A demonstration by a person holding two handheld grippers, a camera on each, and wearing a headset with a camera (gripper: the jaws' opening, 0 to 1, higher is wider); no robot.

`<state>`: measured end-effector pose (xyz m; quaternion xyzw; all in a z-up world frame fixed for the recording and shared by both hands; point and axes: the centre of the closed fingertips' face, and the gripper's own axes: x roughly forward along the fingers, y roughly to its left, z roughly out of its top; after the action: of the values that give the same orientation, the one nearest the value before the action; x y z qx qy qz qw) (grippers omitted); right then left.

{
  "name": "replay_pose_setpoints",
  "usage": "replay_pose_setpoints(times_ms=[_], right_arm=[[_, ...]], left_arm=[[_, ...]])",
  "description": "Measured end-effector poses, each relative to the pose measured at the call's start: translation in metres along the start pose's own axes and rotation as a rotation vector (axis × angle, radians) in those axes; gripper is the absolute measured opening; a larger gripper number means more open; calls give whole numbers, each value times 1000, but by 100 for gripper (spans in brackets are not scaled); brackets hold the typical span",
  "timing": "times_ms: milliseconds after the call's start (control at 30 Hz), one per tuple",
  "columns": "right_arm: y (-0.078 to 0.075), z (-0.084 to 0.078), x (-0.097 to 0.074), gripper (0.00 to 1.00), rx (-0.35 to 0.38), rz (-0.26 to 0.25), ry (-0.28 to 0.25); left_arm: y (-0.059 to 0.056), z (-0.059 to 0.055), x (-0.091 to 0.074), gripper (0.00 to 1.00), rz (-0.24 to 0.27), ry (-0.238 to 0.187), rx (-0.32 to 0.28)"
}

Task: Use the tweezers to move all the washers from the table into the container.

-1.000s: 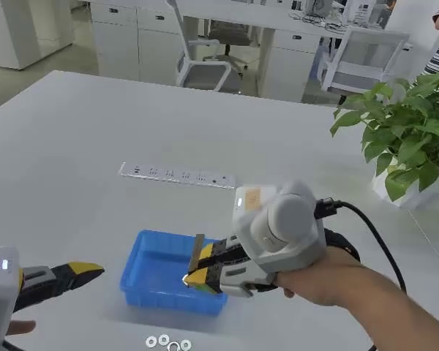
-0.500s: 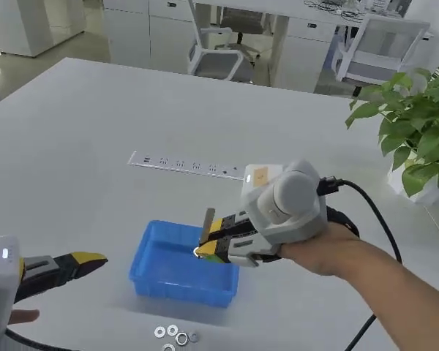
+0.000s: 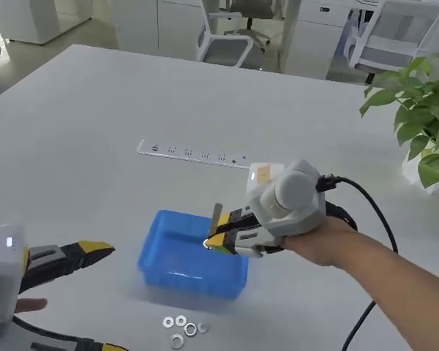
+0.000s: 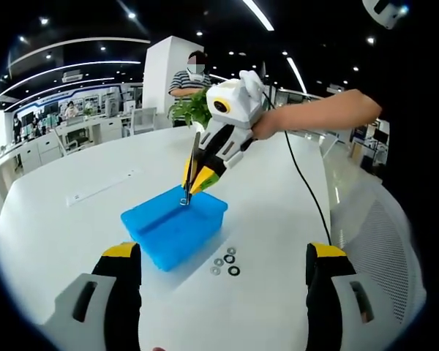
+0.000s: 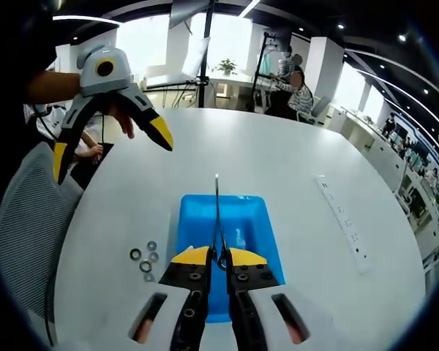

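Note:
A blue container (image 3: 183, 263) stands on the white table, with several washers (image 3: 181, 327) lying on the table just in front of it. My right gripper (image 3: 223, 240) is shut on metal tweezers (image 3: 216, 218) and hovers over the container's right rim. In the right gripper view the tweezers (image 5: 216, 212) point along the container (image 5: 249, 219); I cannot tell whether their tip holds anything. The washers (image 5: 145, 259) lie left of them. My left gripper (image 4: 223, 252) is open and holds nothing, near the table's front edge, facing the container (image 4: 168, 227) and washers (image 4: 225, 262).
A white power strip (image 3: 194, 155) lies beyond the container. A potted plant (image 3: 424, 124) stands at the table's far right. Office chairs and desks sit past the table's far edge. A black cable trails from the right gripper.
The head camera has shifted, so the scene sits higher in the picture. My right gripper with the tweezers stays over the container's right side. The left gripper has hardly moved.

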<state>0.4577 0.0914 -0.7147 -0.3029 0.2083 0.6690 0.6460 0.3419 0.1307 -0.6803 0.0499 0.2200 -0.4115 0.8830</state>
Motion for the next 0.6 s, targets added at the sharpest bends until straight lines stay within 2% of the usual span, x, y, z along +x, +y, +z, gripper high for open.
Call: replay_pose_setpoints(times_ms=[200, 600], right_arm=[[-1, -10, 12, 8, 7, 22, 6], [0, -27, 29, 8, 29, 41, 18]], left_arm=[[0, 1, 0, 99, 1, -3, -5], [10, 4, 0, 95, 20, -18, -16]])
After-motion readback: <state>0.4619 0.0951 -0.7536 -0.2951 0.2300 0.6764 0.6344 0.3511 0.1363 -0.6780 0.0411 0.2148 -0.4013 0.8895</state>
